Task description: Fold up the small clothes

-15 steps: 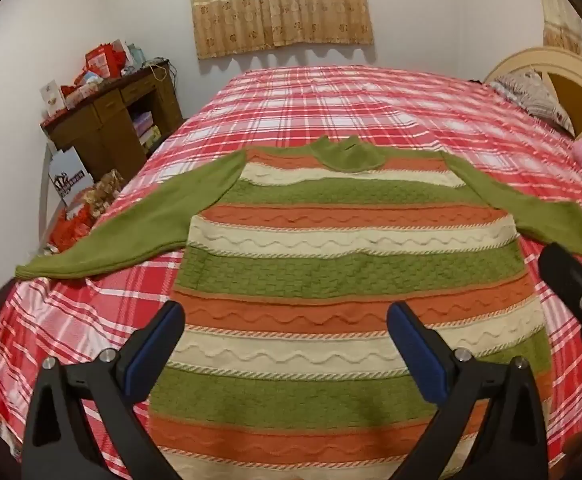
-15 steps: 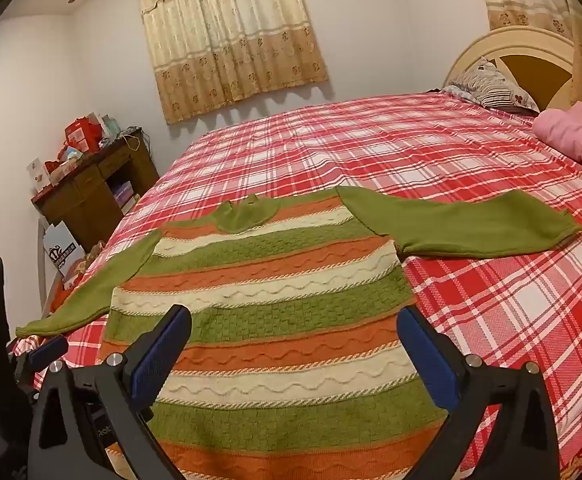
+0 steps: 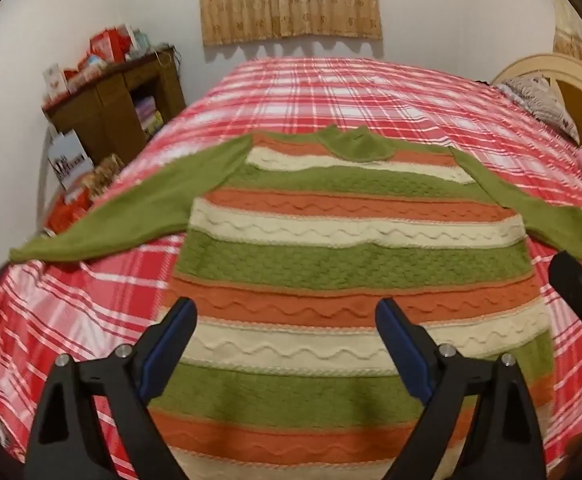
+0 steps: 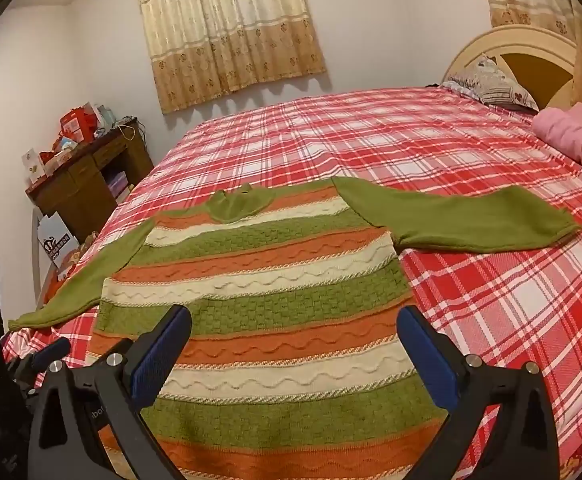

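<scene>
A small knitted sweater (image 3: 343, 256) with green, orange and cream stripes lies flat on the red plaid bed (image 3: 331, 92), collar away from me and both green sleeves spread out. It also shows in the right wrist view (image 4: 259, 292). My left gripper (image 3: 287, 320) is open and empty above the sweater's lower body. My right gripper (image 4: 295, 328) is open and empty above the lower body too. The left sleeve (image 3: 131, 208) reaches the bed's left edge. The right sleeve (image 4: 451, 220) lies on the bedspread.
A brown wooden cabinet (image 3: 115, 100) with red boxes on top stands left of the bed. A headboard (image 4: 519, 52), a patterned pillow (image 4: 487, 84) and a pink blanket (image 4: 575, 136) are at the right. A curtain (image 4: 231, 28) hangs on the far wall.
Both grippers have moved slightly to the left and a little forward over the sweater. The sweater has not moved.
</scene>
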Available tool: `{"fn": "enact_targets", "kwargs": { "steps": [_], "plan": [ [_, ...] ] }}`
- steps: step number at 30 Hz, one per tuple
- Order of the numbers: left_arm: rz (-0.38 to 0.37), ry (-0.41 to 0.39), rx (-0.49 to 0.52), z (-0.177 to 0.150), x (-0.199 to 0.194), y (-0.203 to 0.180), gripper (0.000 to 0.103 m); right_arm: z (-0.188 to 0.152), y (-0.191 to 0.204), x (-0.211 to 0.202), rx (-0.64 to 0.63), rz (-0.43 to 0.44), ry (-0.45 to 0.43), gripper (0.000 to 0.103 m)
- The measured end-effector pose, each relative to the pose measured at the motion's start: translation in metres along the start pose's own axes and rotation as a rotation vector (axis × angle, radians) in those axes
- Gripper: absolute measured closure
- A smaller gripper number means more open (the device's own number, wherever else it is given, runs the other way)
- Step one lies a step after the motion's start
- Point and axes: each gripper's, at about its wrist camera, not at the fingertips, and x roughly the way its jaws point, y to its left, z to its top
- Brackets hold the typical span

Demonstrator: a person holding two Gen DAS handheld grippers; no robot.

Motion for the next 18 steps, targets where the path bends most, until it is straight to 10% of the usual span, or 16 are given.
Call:
{"fn": "enact_targets", "kwargs": {
  "steps": [18],
  "plan": [
    [0.007,0.000,0.009,0.0008,0.0028,-0.0019,0.009,-0.0034,0.0040,0.0059,-0.009,0.004,0.026,0.001]
  ]
}}
